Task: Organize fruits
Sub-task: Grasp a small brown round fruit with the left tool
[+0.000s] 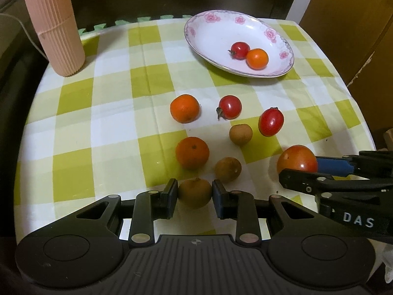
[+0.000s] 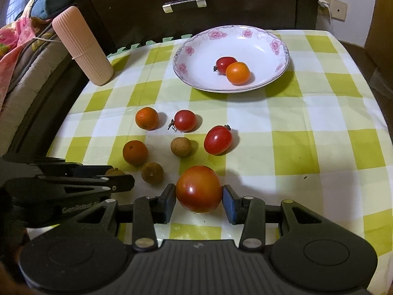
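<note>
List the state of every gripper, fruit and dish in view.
Left gripper: shut on a brown fruit.
Right gripper: jaws around the big tomato, contact unclear.
Plate: upright, holds a small tomato and an orange fruit.
Pink tube: standing.

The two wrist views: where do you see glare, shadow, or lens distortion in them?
Left wrist view: small white highlights on the oval red tomato; fisheye bends the checked tablecloth edges; corners go dark. Right wrist view: a highlight on the large tomato between the right gripper pads; the plate throws a shadow to its right.
</note>
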Demonstrator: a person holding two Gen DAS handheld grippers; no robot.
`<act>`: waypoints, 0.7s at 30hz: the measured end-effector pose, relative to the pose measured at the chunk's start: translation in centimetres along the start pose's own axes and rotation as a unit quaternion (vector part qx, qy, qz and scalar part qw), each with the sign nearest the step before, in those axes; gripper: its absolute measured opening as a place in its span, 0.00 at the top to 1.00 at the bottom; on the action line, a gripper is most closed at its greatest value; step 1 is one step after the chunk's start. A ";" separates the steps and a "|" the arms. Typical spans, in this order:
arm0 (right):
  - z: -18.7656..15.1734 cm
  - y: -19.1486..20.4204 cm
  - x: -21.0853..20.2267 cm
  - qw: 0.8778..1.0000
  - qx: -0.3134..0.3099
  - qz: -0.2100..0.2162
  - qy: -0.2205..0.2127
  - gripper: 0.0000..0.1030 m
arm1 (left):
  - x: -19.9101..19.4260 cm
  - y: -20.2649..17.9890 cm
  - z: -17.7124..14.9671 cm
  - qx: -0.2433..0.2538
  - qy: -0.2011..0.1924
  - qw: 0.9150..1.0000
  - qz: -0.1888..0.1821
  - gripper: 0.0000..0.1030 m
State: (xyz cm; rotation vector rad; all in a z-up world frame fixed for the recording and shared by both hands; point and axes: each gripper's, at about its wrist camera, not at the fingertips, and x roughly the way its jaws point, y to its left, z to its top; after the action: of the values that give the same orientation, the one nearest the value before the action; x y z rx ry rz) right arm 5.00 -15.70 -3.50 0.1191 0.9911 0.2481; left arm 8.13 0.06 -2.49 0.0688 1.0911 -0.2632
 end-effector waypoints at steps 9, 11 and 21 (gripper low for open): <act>-1.0 0.0 0.5 1.000 -0.003 -0.018 0.015 0.62 | 0.9 -1.0 -0.7 0.025 0.010 1.000 0.012 0.61; -1.3 0.2 1.0 0.999 -0.009 -0.023 0.021 0.61 | 0.9 -1.0 -0.8 0.029 0.008 0.999 0.013 0.61; -1.1 0.1 1.5 0.999 -0.013 -0.019 0.027 0.61 | 0.8 -1.7 -1.3 0.046 0.009 0.999 0.015 0.57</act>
State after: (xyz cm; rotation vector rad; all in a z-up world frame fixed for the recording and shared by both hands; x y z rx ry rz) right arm 4.82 -15.27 -5.27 0.0693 1.0420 0.2302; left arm 6.95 -1.48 -3.62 0.1702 1.0946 -0.2865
